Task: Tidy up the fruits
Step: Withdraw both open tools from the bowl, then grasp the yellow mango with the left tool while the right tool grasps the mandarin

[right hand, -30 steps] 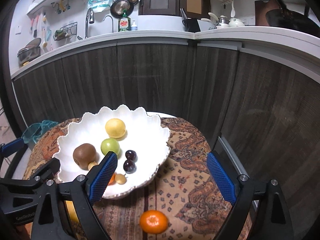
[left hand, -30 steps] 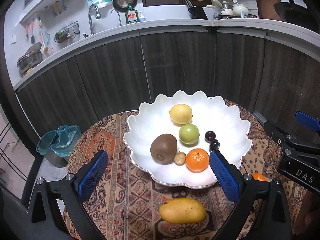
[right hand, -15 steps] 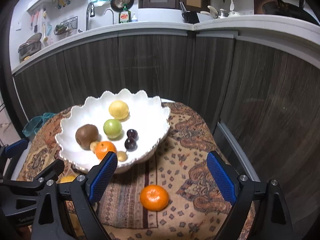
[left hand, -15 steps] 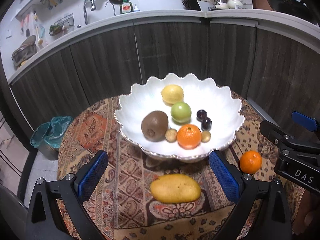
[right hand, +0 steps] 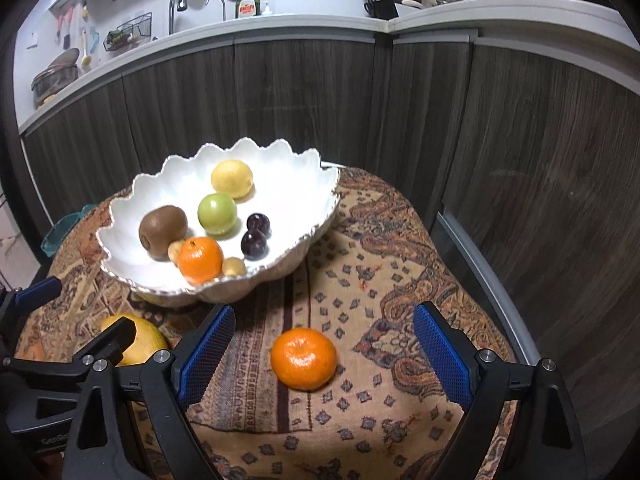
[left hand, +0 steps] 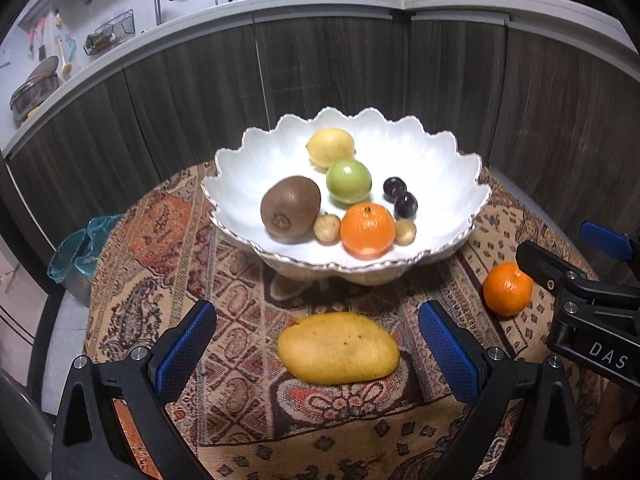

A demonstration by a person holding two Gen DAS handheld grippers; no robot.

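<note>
I hold the left hand-held gripper (left hand: 316,354) spread wide around the mango (left hand: 338,348), not gripping | right hand-held gripper (right hand: 324,354) likewise agape around the loose orange (right hand: 303,358) | bowl (left hand: 240,184) already has kiwi, lemon, plums; two fruits left, I judge | surface (left hand: 168,240): patterned cloth, kitchen cabinets behind.

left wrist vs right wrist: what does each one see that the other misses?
Only the left wrist shows the whole mango, lying between the open left claw; the right view catches just a sliver behind a black claw arm. Only the right wrist shows the loose orange unobstructed, between the open right claw, plus the cloth's far right side. Both share the white bowl with kiwi, lemon, green fruit and a second orange.
</note>
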